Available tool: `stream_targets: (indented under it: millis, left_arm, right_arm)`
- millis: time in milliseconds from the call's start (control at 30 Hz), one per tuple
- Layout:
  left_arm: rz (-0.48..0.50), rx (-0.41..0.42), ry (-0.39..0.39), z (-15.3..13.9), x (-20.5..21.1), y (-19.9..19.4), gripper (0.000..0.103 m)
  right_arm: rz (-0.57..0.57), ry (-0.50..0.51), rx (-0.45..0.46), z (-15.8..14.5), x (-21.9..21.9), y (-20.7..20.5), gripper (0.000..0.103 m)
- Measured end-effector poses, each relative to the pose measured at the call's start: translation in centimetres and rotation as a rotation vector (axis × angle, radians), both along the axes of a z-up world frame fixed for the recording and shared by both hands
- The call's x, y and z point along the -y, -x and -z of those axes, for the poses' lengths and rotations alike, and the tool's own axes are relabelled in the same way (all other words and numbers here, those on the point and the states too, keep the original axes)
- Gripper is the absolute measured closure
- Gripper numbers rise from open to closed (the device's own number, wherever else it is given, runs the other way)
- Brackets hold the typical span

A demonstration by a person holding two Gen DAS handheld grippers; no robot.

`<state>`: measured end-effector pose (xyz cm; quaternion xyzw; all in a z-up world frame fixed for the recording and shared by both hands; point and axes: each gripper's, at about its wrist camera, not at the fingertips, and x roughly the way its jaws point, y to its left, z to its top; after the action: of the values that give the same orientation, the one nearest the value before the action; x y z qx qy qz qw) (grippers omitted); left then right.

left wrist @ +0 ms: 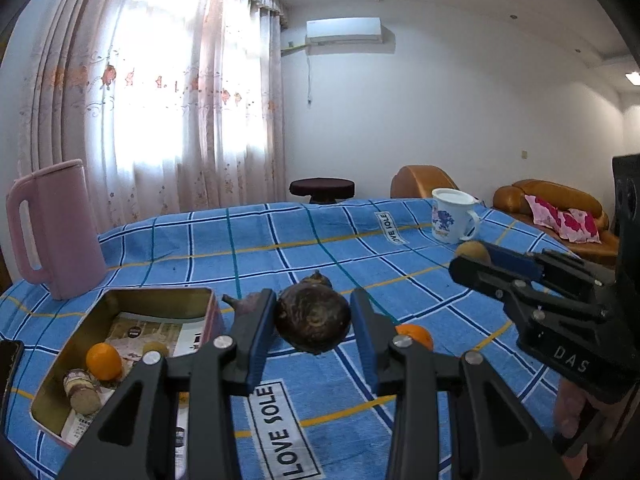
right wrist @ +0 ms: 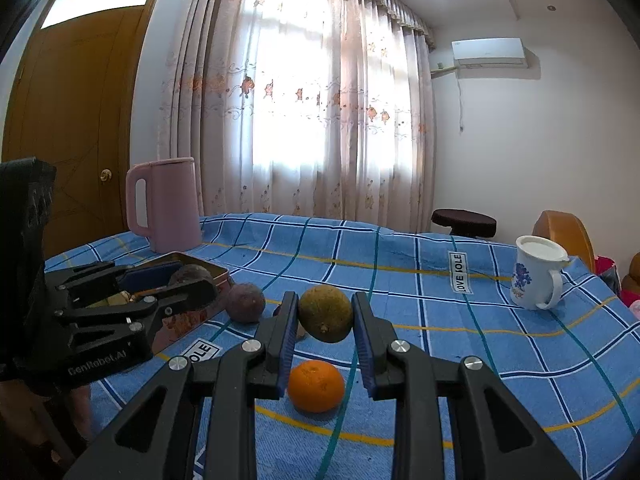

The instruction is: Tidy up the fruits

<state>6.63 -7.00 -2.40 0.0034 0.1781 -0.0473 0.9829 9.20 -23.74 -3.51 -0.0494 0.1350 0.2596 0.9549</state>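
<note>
Clamping a dark purple passion fruit (left wrist: 313, 322) between its fingers, the left gripper (left wrist: 313, 326) hangs above the blue checked tablecloth (left wrist: 328, 240), beside the open tin box (left wrist: 120, 300) holding an orange (left wrist: 103, 361). Nearby, the right gripper (right wrist: 325, 318) pinches a brownish-green round fruit (right wrist: 326, 313), lifted above another orange (right wrist: 316, 386) resting on the cloth.

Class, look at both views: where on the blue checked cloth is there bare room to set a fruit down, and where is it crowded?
Bare cloth lies between the pink kettle and the white mug, along the far side. It is crowded near the tin box, where the dark fruit in the left gripper, the purple fruit, the greenish-brown fruit in the right gripper and the orange cluster.
</note>
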Motion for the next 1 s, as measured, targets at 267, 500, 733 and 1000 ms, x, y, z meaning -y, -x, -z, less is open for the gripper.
stream_targets:
  millis: [267, 500, 733, 1000]
  left_arm:
    - [-0.032, -0.003, 0.026, -0.6, -2.3, 0.1, 0.063]
    - [-0.091, -0.014, 0.063, -1.2, -6.3, -0.3, 0.063]
    - [-0.166, -0.04, 0.097, -1.2, -10.8, -0.3, 0.063]
    - [-0.221, -0.098, 0.129, -0.3, -14.7, 0.3, 0.063]
  right_arm:
    - [-0.052, 0.021, -0.005, -0.7, -2.5, -0.5, 0.075]
    - [-0.121, 0.053, -0.007, -2.1, -6.3, -1.3, 0.075]
    - [-0.209, 0.073, -0.033, -2.3, -11.1, -2.2, 0.075]
    - [-0.308, 0.108, -0.08, -1.0, -15.9, -1.7, 0.074]
